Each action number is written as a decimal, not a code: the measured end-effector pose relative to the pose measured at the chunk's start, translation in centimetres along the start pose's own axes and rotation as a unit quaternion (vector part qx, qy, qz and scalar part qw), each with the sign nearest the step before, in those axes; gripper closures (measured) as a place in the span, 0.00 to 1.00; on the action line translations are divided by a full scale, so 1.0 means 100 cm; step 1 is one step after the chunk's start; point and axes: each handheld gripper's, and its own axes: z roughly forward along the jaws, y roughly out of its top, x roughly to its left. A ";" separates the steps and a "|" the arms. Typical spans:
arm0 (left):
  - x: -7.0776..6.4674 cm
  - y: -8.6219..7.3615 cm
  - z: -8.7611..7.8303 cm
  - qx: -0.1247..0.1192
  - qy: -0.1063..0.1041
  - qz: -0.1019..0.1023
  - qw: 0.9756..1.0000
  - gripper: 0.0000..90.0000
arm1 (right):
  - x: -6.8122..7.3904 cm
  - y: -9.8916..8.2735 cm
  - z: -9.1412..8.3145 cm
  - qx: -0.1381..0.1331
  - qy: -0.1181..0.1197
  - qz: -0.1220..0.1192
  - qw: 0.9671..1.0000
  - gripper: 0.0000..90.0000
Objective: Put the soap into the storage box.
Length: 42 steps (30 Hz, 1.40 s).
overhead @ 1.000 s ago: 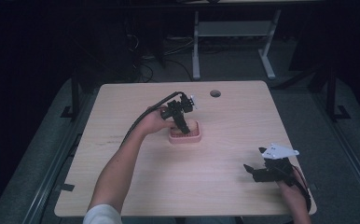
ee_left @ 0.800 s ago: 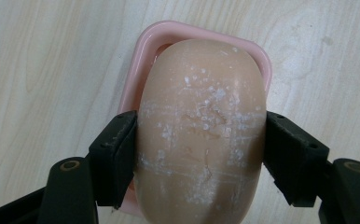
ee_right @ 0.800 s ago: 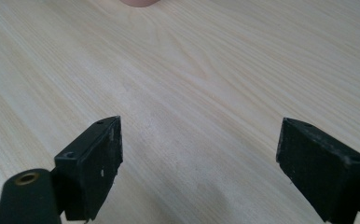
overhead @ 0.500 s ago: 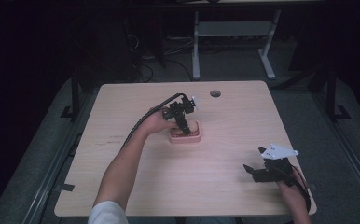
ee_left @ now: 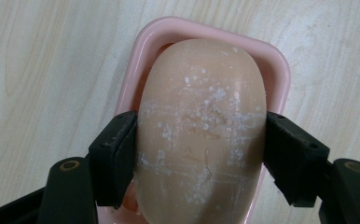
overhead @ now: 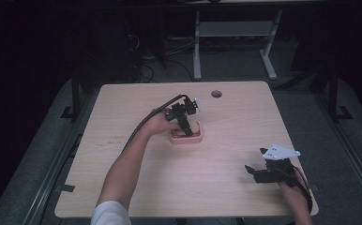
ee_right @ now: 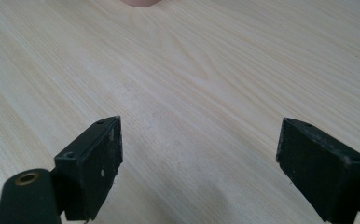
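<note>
Lengthwise, soap bar along pink dish.

Left gripper: we note black blocky jaws, each arm with a brass-ringed screw hole; a black cable trails from it.
Right gripper: we note black scuffed jaw pads, a brass-ringed hole, a grey three-cornered plate and a red-and-black cable.
Sleeve: we note short, white.
</note>
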 end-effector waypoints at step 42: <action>-0.003 -0.001 -0.005 -0.001 0.014 0.007 1.000 0.30 | -0.001 0.000 0.000 -0.001 0.000 0.000 1.000 0.15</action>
